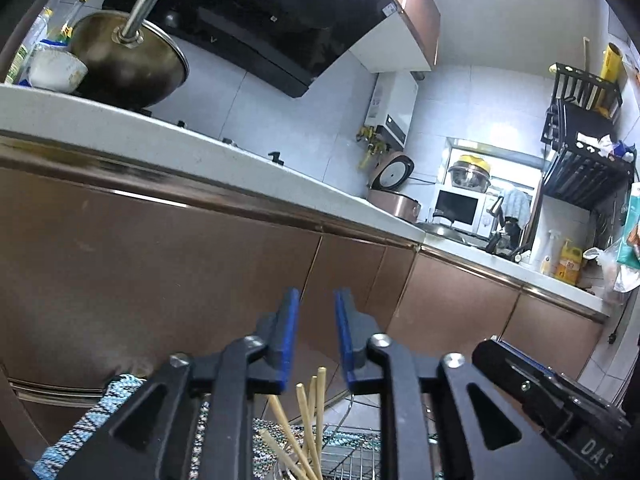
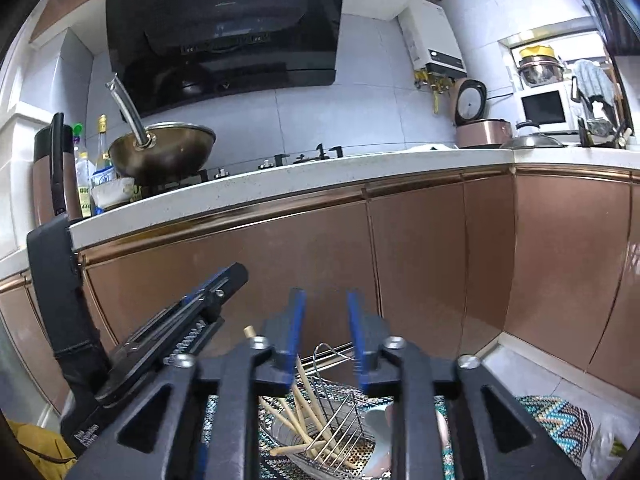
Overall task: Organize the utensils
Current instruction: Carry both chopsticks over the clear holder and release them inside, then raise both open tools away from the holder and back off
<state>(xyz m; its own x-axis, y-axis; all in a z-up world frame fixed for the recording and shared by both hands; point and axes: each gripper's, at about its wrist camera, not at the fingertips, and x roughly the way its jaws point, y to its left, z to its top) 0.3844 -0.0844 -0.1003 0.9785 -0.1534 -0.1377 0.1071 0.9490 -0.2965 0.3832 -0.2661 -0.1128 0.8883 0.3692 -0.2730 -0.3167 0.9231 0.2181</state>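
Observation:
Several wooden chopsticks (image 2: 304,412) stand and lie in a wire rack (image 2: 340,412) on a steel tray below both grippers; they also show in the left wrist view (image 1: 304,420). A white spoon (image 2: 380,436) lies in the tray beside the rack. My left gripper (image 1: 317,300) is open and empty, raised above the chopsticks and facing the cabinet fronts. My right gripper (image 2: 327,302) is open and empty, also above the rack. The left gripper's body (image 2: 176,332) shows at the left of the right wrist view.
A patterned woven mat (image 2: 560,420) lies under the tray. Brown cabinet doors (image 2: 420,260) and a white countertop (image 2: 320,176) rise ahead. A wok (image 2: 164,152), bottles (image 2: 102,148), a bowl (image 1: 56,70), a rice cooker (image 2: 480,120) and a microwave (image 2: 544,108) stand on the counter.

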